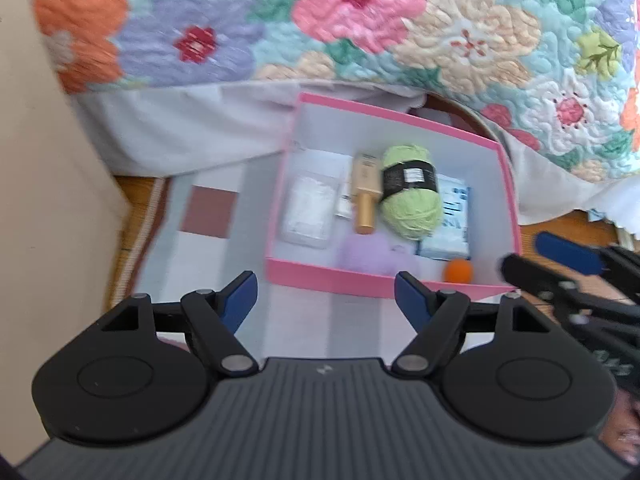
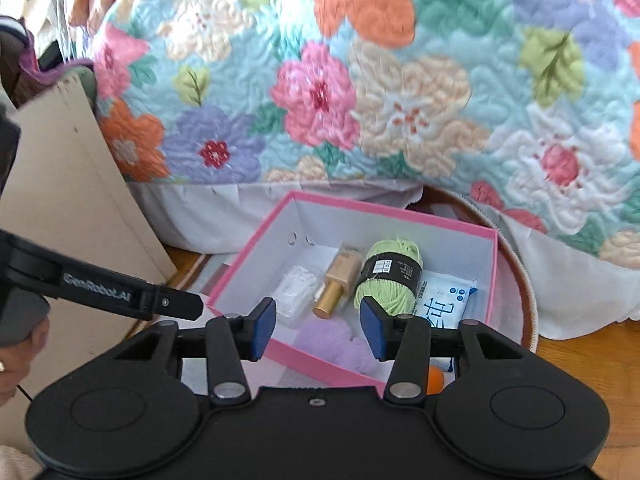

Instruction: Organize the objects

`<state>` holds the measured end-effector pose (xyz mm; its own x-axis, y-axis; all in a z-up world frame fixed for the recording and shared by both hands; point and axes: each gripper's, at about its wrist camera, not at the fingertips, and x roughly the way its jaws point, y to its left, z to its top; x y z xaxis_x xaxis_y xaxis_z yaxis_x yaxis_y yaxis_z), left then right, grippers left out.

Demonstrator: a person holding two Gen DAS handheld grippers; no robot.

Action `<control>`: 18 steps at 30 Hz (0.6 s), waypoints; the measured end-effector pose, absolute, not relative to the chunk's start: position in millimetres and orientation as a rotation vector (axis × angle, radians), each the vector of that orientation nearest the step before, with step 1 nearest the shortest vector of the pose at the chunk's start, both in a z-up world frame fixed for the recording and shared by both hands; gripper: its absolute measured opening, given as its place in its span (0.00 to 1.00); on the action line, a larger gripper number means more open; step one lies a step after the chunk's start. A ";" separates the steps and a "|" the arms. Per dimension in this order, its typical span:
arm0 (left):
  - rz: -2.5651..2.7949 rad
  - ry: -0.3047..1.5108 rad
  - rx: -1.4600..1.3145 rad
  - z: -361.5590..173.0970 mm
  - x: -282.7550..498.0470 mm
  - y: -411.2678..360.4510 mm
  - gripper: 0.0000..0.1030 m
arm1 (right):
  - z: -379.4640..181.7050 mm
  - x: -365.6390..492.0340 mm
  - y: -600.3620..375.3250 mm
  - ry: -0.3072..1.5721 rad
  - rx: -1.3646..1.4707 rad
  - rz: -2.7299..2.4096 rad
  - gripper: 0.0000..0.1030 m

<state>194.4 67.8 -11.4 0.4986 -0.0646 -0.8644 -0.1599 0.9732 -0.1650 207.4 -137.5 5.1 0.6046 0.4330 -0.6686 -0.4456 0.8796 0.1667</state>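
While yarn (image 1: 409, 192) lies in pink box (image 1: 384, 282), L gripper (image 1: 326, 296) & R gripper (image 2: 318, 328) hang above, jaws apart, nothing held.

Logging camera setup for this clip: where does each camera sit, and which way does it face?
Left wrist: on the left gripper, angled down at the pink box; own fingers open, right gripper at the right edge.
Right wrist: on the right gripper, angled down at the box; own fingers open, left gripper's finger and a hand at left.
Shared: box, green yarn, floral quilt.
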 end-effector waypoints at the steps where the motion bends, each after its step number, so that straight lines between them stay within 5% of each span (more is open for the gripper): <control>1: 0.069 1.045 -0.223 -7.2 189.4 68.2 0.76 | 10.7 202.5 -138.4 0.765 -0.018 0.507 0.52; 18: 0.083 0.978 -0.130 34.2 100.6 60.7 0.89 | 39.0 121.6 -152.1 0.767 -0.061 0.482 0.66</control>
